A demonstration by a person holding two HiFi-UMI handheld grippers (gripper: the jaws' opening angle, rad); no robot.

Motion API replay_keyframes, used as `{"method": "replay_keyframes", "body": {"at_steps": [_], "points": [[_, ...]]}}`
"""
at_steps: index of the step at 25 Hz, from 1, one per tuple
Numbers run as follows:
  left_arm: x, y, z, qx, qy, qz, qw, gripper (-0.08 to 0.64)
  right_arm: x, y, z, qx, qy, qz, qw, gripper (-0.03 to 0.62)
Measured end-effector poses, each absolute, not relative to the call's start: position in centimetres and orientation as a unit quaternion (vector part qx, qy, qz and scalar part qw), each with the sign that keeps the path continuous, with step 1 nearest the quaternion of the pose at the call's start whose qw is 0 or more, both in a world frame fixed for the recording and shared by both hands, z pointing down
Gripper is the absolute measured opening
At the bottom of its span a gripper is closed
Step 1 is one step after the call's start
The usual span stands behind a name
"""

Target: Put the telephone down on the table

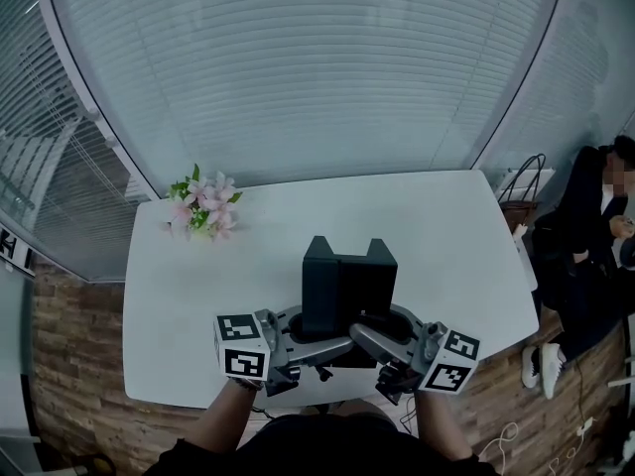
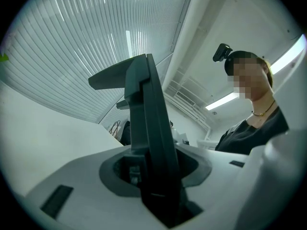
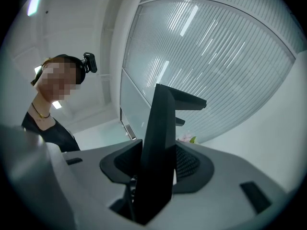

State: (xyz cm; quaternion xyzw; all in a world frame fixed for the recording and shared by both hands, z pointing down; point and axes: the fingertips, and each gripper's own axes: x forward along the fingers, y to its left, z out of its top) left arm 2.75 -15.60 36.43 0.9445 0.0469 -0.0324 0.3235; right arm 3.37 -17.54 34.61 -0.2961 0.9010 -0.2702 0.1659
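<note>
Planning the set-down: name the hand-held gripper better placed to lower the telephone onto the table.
Neither alone: the left hand-held gripper and right hand-held gripper each clamp one side of the telephone over the table, so probably both.

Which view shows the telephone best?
Head view: the black telephone is seen whole against the white table. The left and right gripper views show it only edge-on, close up, clamped between the jaws.

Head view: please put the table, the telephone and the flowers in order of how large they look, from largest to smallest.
1. table
2. telephone, nearer the camera, which may enlarge it
3. flowers
</note>
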Motion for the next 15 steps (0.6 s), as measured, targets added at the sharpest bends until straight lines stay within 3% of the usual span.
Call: {"method": "replay_keyframes", "body": {"at_steps": [15], "points": [[5.7,-16.6,36.5,0.946,0.003,-0.038,0.322,0.192,6.1,-18.7,34.7,-0.253,0.912,-0.286,0.147,0.179]]}}
